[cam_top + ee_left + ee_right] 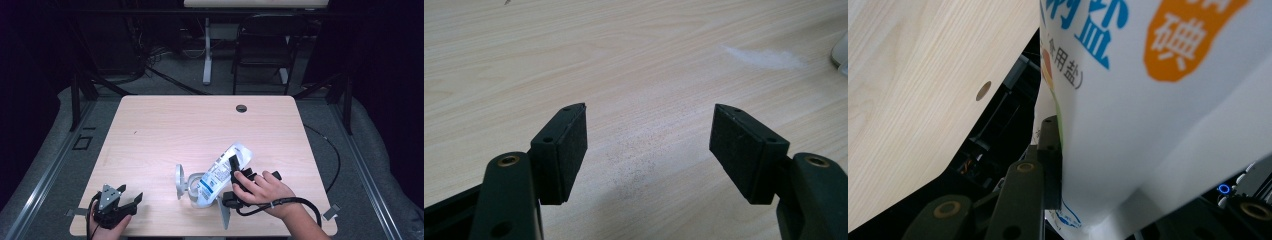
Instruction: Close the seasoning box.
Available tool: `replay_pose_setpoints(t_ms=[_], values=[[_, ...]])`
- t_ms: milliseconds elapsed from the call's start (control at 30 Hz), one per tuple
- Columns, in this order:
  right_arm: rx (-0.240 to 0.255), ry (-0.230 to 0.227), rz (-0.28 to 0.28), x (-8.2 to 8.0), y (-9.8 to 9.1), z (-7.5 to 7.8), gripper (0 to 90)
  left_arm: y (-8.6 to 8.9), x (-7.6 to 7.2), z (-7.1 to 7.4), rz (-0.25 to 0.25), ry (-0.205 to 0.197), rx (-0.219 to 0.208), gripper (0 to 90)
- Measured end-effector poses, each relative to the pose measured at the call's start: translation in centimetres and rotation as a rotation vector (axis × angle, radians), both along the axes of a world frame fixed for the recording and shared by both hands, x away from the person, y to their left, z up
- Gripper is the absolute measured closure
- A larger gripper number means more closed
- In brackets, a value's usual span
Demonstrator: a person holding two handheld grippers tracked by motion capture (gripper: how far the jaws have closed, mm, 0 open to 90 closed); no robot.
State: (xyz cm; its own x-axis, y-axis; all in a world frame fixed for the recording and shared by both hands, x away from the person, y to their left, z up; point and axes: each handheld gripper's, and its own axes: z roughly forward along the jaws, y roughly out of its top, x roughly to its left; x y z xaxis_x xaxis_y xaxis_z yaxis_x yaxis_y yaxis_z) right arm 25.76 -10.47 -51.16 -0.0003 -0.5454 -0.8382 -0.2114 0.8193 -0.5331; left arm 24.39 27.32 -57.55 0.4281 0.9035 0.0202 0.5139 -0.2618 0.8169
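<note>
Dim room w/ dark curtains, a folding chair (264,42) and another table's leg behind; in front, a pale wood desk (165,125) w/ a round cable hole (241,108) near its far edge.

Left: the left gripper (131,197) sits at the desk's near-left corner, well apart from the work. Its fingers (569,150) stand wide, nothing between them, just bare wood and a faint dusting of fine grains below.

Centre: a white funnel-like holder (184,182) stands on the desk, and the low end of the salt bag (220,172) rests against or in it; can't tell which. Bag is tilted, upper end up and to the right.

Right: the right gripper (234,170) has the bag across its middle. In the right gripper view one finger (1050,160) presses flat into the white plastic; the other is hidden behind the bag (1148,115).

Handling, as judged: soft plastic pouch of loose grains, prob. moderately heavy, slick skin. Contents shift, so it sags and folds round the grip. Best held mid-body or a bit above, firm squeeze, bottom supported; a grip too near the end would likely slip or pinch empty film.
</note>
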Motion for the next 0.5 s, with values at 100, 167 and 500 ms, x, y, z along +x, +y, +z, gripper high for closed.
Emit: replay_pose_setpoints(t_ms=[100, 167, 500], values=[[-0.003, 0.002, 0.001, 0.01, 0.05, 0.06, 74.4, -0.01, 0.0, 0.0, -0.002, -0.001, 0.0, 31.8], [-0.003, 0.001, 0.003, 0.01, 0.03, 0.06, 74.7, -0.03, -0.01, -0.01, 0.0, 0.0, -0.003, 31.8], [-0.004, 0.002, -0.001, -0.01, 0.08, 0.13, 75.8, 0.0, -0.01, 0.01, -0.002, -0.001, 0.0, 31.7]])
